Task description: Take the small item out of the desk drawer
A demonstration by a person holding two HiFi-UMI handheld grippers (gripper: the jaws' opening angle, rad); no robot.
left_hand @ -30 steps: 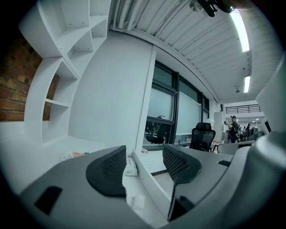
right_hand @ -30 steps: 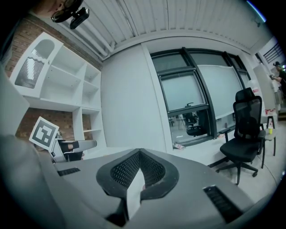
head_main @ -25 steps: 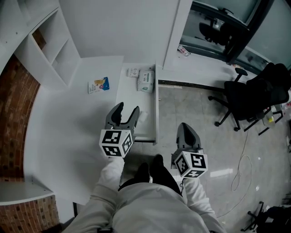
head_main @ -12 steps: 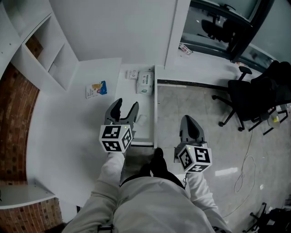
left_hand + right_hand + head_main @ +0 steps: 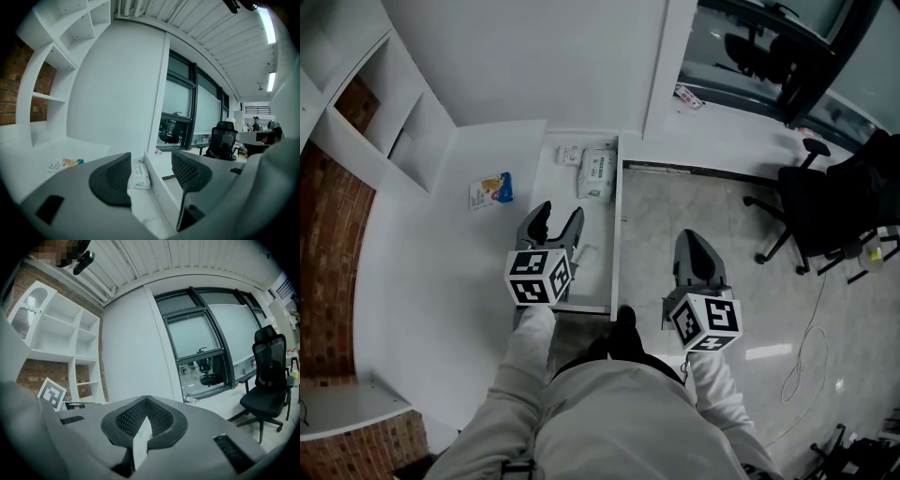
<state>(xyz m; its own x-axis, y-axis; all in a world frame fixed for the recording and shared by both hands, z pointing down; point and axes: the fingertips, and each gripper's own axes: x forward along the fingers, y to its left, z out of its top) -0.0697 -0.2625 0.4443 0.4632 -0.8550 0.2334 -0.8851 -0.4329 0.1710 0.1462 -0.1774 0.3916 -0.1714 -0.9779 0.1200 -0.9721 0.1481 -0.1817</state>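
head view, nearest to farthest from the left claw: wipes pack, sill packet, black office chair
1. wipes pack, in the open drawer just ahead of the left claw
2. sill packet, farther ahead and right
3. black office chair, far right

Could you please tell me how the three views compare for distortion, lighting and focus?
Head view: sharp, evenly lit, mild bending at edges, a pale glare patch on the floor. Left gripper view: strong fisheye, black corners, ceiling light blown out, left gripper soft. Right gripper view: same fisheye; right gripper and its white slip blurred.
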